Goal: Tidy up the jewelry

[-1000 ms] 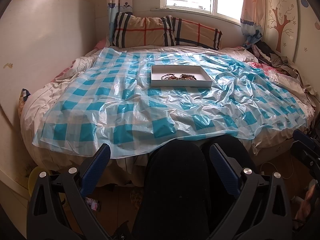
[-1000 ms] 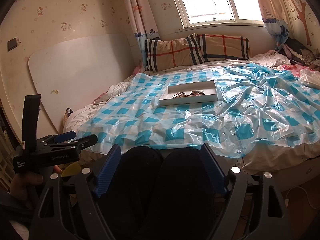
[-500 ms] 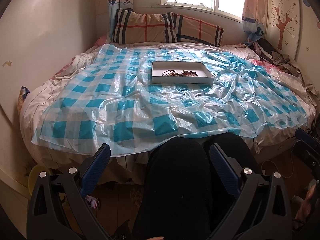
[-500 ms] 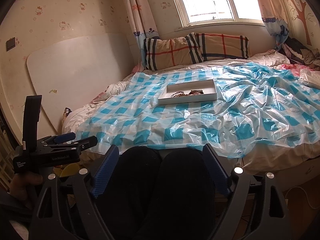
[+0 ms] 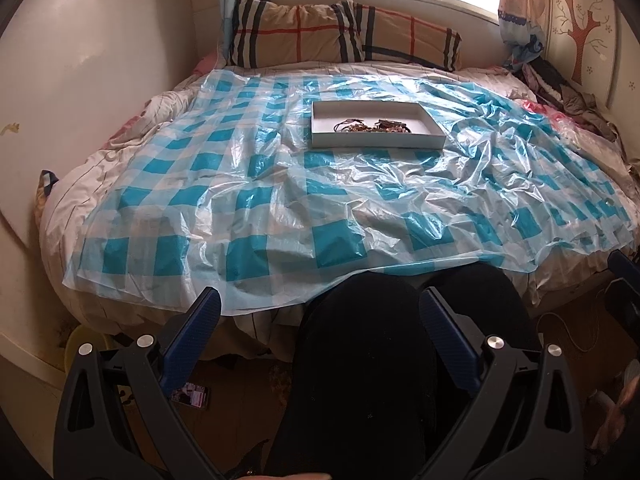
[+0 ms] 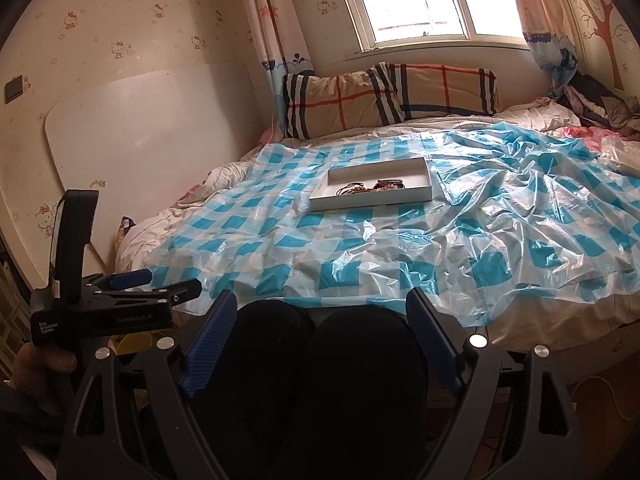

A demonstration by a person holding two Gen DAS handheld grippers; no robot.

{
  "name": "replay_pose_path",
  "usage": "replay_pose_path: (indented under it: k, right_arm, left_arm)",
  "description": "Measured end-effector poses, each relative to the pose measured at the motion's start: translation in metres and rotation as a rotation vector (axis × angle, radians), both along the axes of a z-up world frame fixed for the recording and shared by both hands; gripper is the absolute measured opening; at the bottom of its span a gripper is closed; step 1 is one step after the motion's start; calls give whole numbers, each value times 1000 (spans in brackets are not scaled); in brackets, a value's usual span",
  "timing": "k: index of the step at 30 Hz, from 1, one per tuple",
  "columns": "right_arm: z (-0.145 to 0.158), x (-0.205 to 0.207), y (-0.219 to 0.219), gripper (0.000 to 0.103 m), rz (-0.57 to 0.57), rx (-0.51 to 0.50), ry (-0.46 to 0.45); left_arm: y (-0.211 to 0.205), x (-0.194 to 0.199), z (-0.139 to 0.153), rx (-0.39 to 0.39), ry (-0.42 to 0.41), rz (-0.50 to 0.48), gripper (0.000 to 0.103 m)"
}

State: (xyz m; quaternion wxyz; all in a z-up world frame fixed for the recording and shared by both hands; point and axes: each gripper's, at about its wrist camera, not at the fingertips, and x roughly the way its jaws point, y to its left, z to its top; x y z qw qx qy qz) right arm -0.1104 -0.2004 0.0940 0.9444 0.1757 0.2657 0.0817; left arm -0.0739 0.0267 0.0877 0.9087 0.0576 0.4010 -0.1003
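Tray (image 5: 378,142): mid-bed on checked sheet (image 5: 248,200), jewelry (image 5: 374,125) heaped inside. Left claw (image 5: 320,312), right claw (image 6: 318,312): well short of tray, agape, empty, likely readied for picking.

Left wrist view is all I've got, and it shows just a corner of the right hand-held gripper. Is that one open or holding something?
Observer: The right hand-held gripper is open, nothing between its fingers; only the person's knees show beyond.
Operator: How does my left one look from outside?
Observer: The left hand-held gripper is low by the bed, well short of the tray, gripped by a hand.
Operator: Anything on the left wall?
Observer: A dark wall switch, up and left of the white board.
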Motion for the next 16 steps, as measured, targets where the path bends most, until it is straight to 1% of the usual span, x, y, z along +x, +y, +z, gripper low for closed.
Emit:
replay_pose_path:
  k: [1, 3, 8, 12, 14, 16]
  right_arm:
    - [-1, 1, -1, 83, 3, 0, -1]
    - [-1, 5, 0, 83, 7, -5, -3]
    - [-2, 7, -2, 83, 7, -6, -4]
    - [1, 12, 0, 84, -3, -9, -12]
    - [1, 11, -1, 85, -6, -10, -15]
    - [2, 10, -1, 85, -8, -12, -20]
  left_arm:
    - [-2, 1, 0, 3, -2, 7, 95]
    - [-4, 0, 4, -3, -34, 5, 95]
    - [-11, 3, 5, 12, -52, 0, 95]
    - [-20, 4, 4, 26, -36, -50, 95]
    - [-23, 1, 3, 43, -32, -55, 95]
    - [-23, 0, 3, 29, -7, -51, 95]
